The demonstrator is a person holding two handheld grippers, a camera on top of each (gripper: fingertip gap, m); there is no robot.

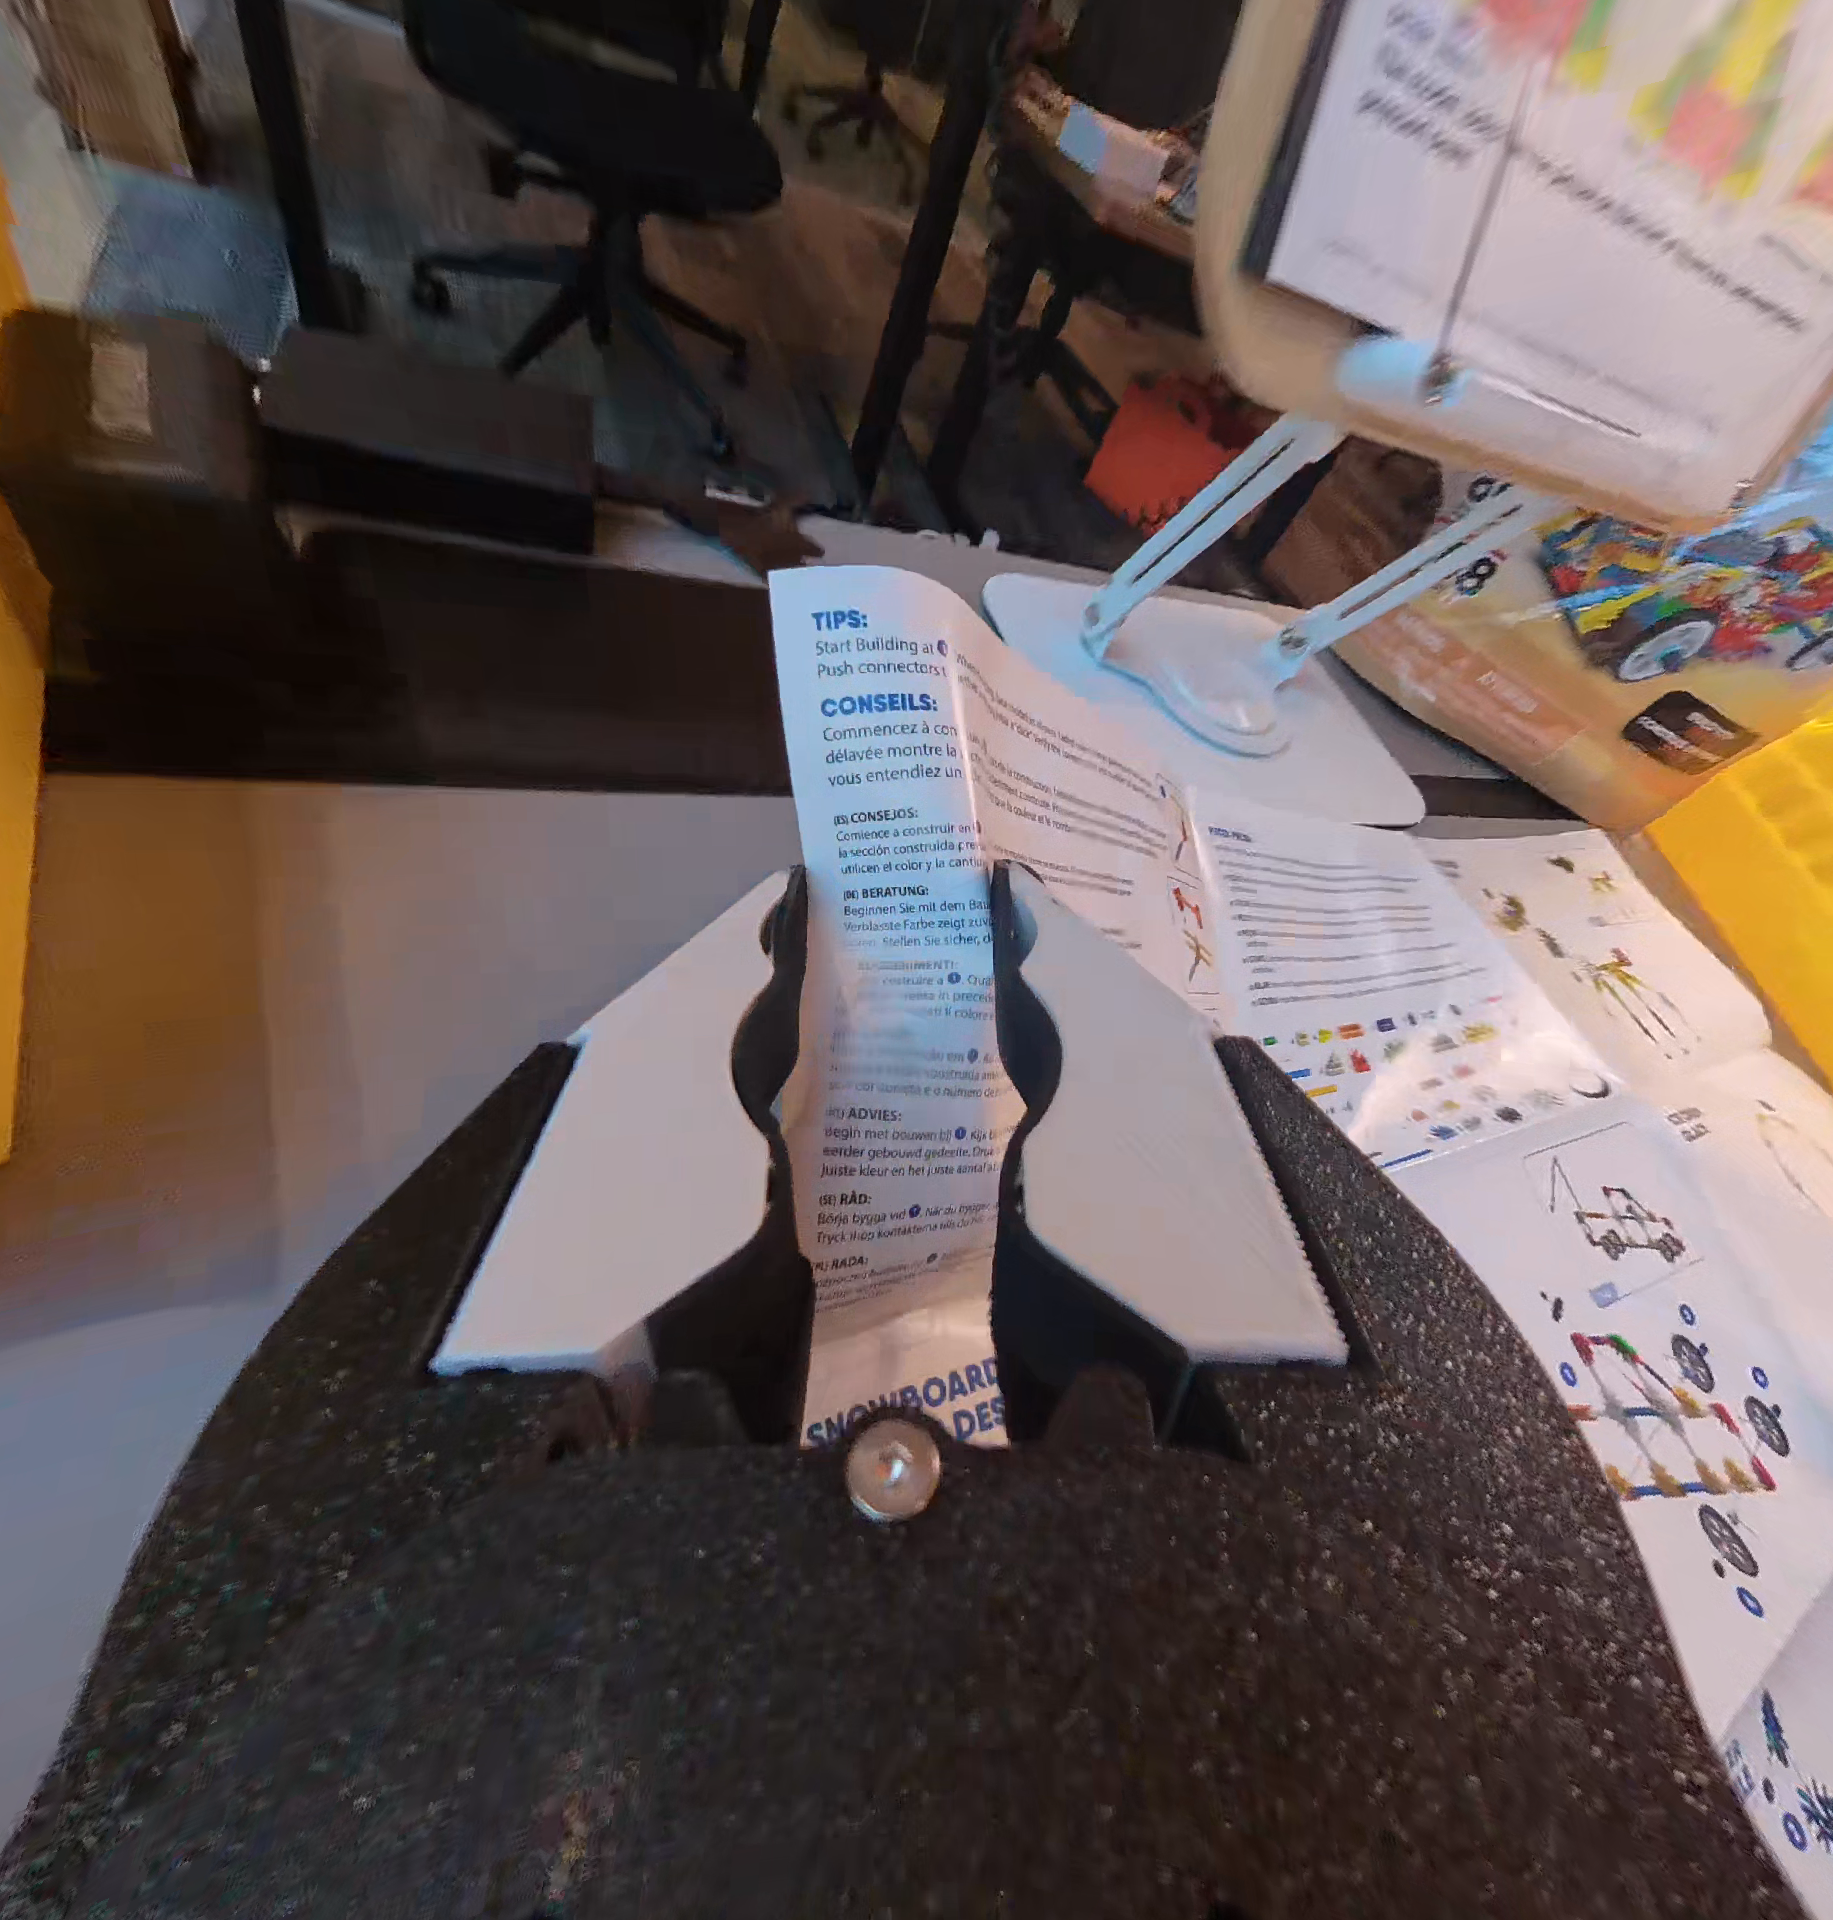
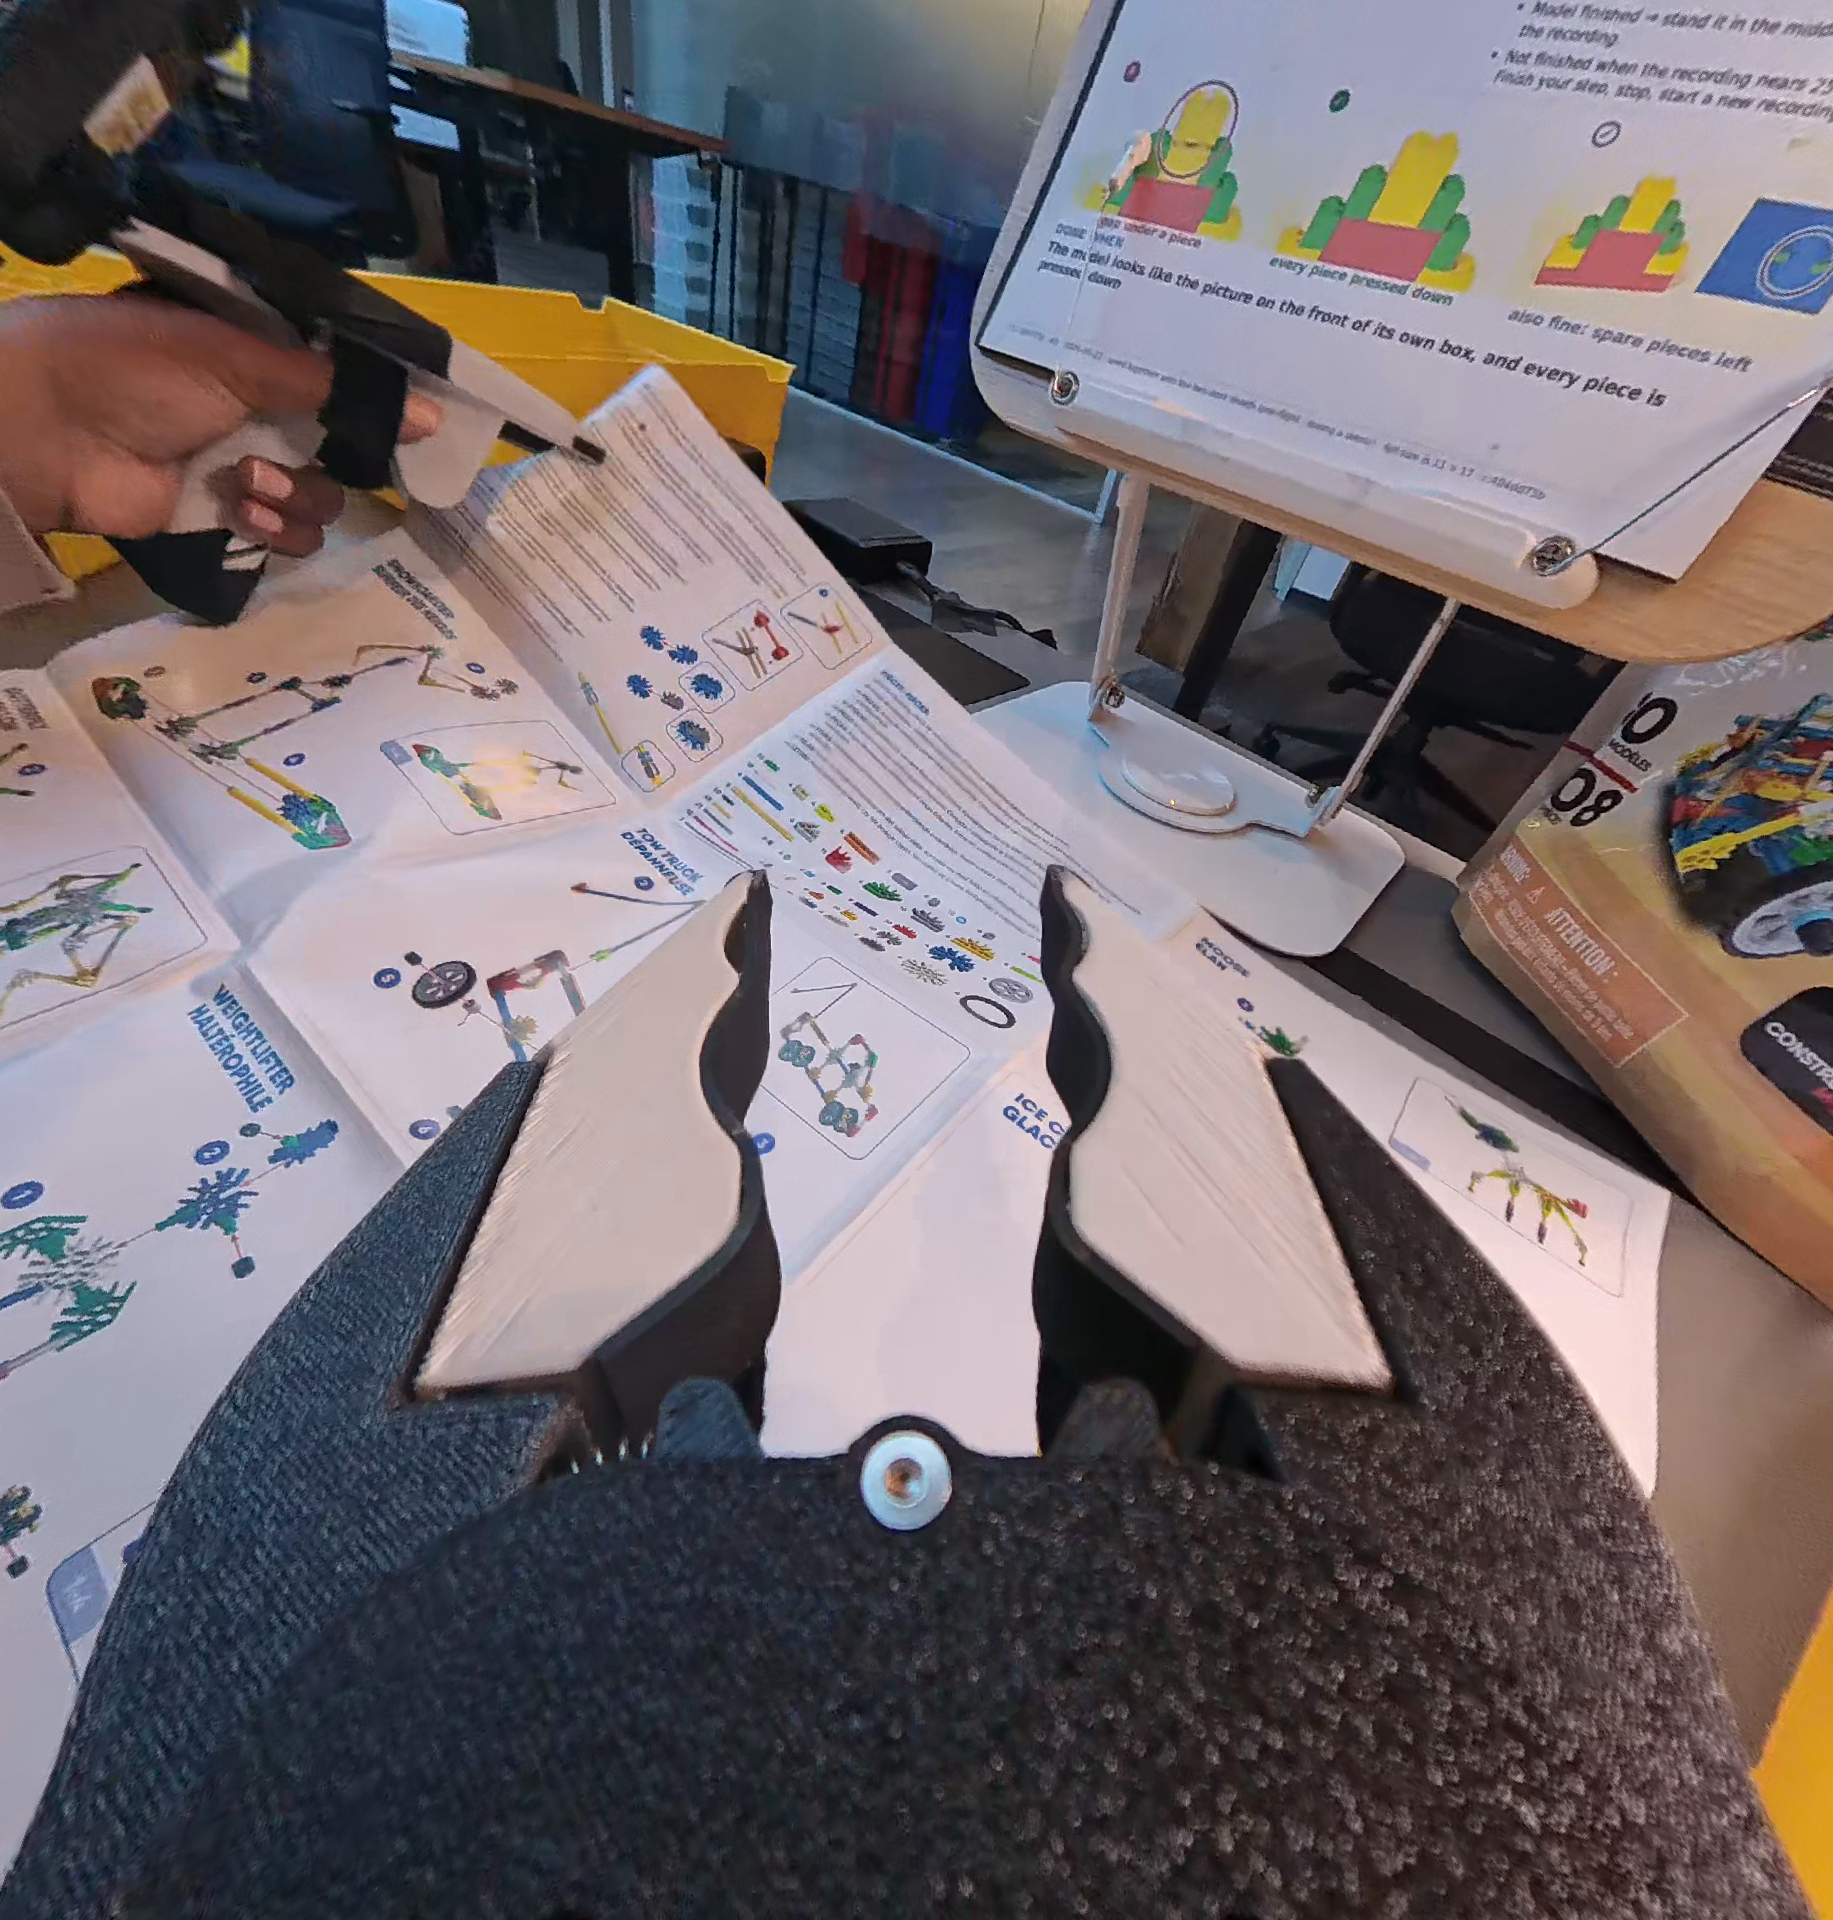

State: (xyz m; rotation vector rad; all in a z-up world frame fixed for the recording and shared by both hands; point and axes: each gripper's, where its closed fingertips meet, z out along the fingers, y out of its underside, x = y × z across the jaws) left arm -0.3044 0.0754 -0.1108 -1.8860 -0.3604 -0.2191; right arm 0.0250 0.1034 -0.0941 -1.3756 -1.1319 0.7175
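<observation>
A large white fold-out instruction sheet point(image 2: 392, 935) with coloured model drawings lies spread on the table. My left gripper point(image 1: 899, 883) has its jaws partly open. A raised, curling flap of the sheet point(image 1: 891, 748) stands up between and behind its fingers. In the right wrist view the left gripper point(image 2: 579, 449), held by a person's hand point(image 2: 112, 416), touches the edge of that lifted flap. My right gripper point(image 2: 904, 883) is open and empty, hovering over the middle of the sheet.
A white stand point(image 2: 1203, 800) holds a board with a printed page point(image 2: 1411, 260) at the back right. A cardboard toy box point(image 2: 1701, 935) sits at the right. Yellow bins stand at the back left point(image 2: 579, 332) and in the left wrist view at the right point(image 1: 1785, 862). Office chairs and desks are beyond. The grippers' ends are close to 35 cm from one another.
</observation>
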